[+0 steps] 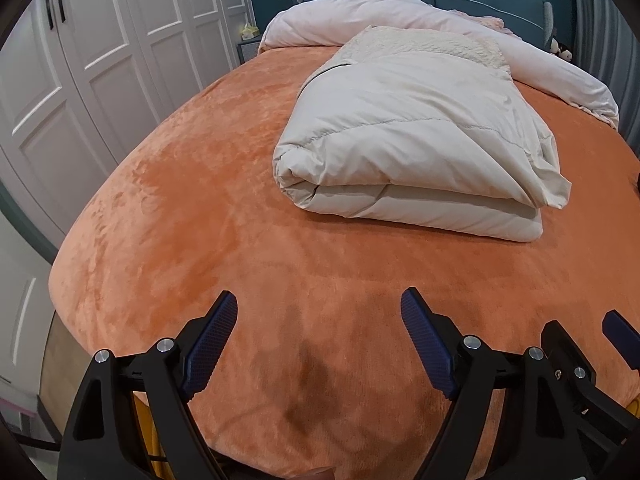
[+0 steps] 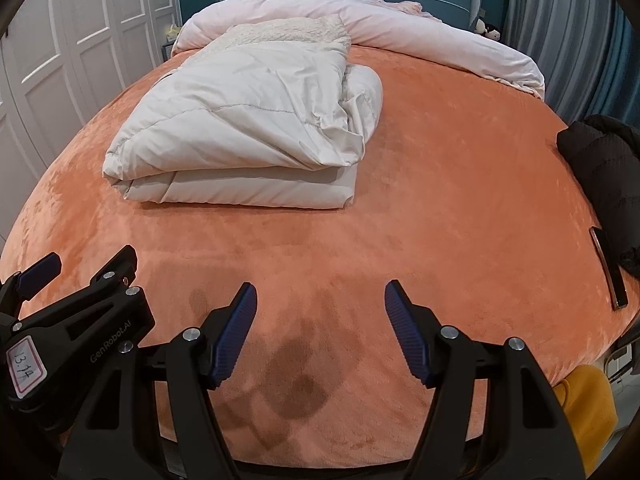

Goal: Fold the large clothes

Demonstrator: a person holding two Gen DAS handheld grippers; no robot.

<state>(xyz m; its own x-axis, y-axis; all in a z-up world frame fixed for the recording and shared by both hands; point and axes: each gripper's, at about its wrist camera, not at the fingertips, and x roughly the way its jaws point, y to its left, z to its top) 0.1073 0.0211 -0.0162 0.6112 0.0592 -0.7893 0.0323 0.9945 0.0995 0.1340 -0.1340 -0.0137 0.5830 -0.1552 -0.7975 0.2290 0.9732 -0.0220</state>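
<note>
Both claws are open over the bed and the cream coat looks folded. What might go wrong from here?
1. The folded cream coat has a loose, bunched flap at its right side; grabbing there could pull the fold open.
2. The phone lies near the bed's right edge beside the black garment; dragging that garment might knock it off.
3. The left claw and right claw sit close together and could collide.

bare orange bedspread (image 2: 440, 184) ahead; folded cream coat (image 2: 240, 140) blocks beyond.
</note>
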